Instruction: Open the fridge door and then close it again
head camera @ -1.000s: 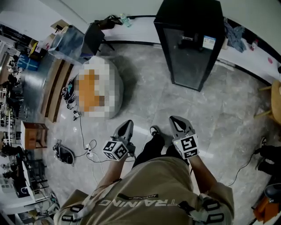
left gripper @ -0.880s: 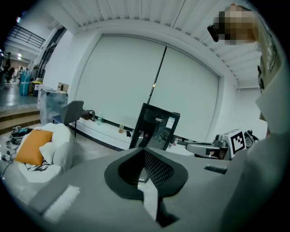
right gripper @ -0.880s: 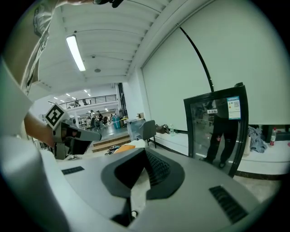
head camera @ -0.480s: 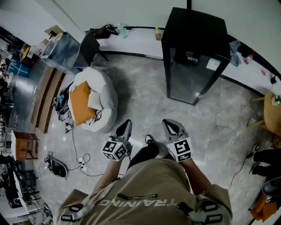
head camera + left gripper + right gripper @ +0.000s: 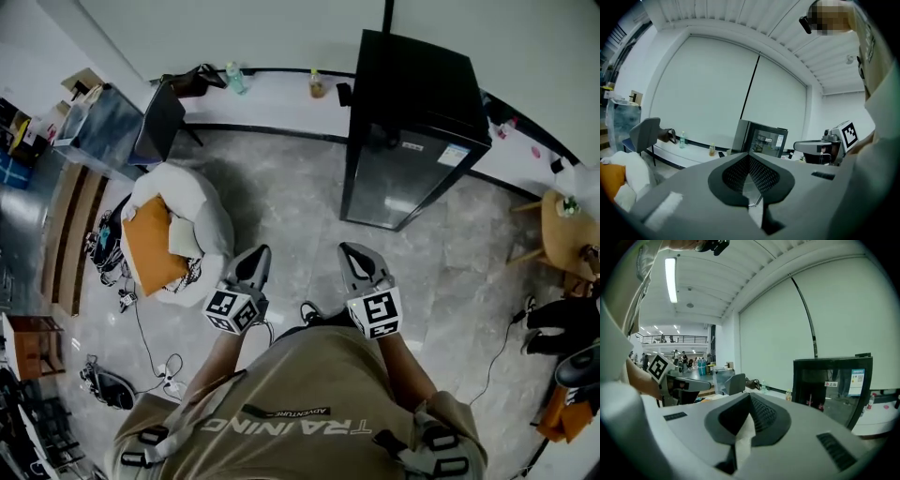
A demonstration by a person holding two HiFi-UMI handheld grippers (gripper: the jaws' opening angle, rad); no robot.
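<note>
Fridge (image 5: 408,141) door closed, well ahead; left gripper (image 5: 259,255) and right gripper (image 5: 352,251) jaws pressed together, empty.

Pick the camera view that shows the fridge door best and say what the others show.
The right gripper view: the closed fridge door faces it, glass and stickers plain. The head view sees it from above, foreshortened under the black top. The left gripper view shows it small, at an angle.
</note>
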